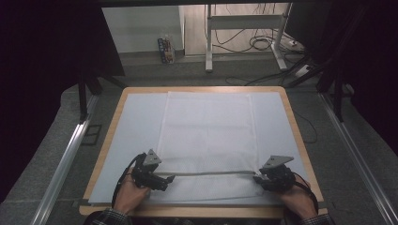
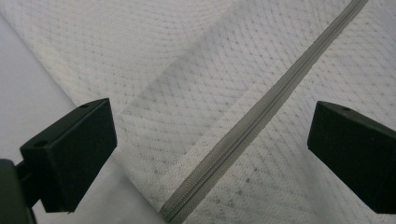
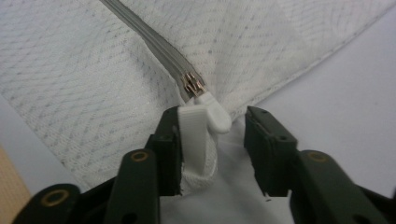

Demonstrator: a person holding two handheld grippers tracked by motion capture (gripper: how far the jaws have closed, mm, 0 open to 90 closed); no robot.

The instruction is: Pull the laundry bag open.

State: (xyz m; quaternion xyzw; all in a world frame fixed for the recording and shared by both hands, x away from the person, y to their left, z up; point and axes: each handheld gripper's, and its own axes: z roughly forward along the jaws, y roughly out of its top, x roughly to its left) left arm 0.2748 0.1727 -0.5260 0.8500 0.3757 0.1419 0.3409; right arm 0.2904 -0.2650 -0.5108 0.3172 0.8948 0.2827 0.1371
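Behind the desk point(image 1: 108, 140) I see a grey floor, cables and the legs of a frame. On the desk lies a pale sheet, and on it a white mesh bag point(image 1: 209, 136), flat, with its grey zipper point(image 1: 211, 173) running across the near end, between my 2 hands.

My left tool point(image 1: 164, 180) is at the zipper's left end. Its jaws are spread wide with nothing pinched; the zipper point(image 2: 261, 112) just runs between them.

My right tool point(image 3: 212, 140) is at the other end, by the slider point(image 3: 192, 85). Its jaws stand apart. The white pull tab point(image 3: 198, 140) sits between them and leans on 1 jaw, but it is not squeezed.

I think the bag is light, soft and floppy, so it will bunch up if I pull. The mesh could slip. The tab is the best place to hold, with the left tool pinning the cloth near the zipper's end.
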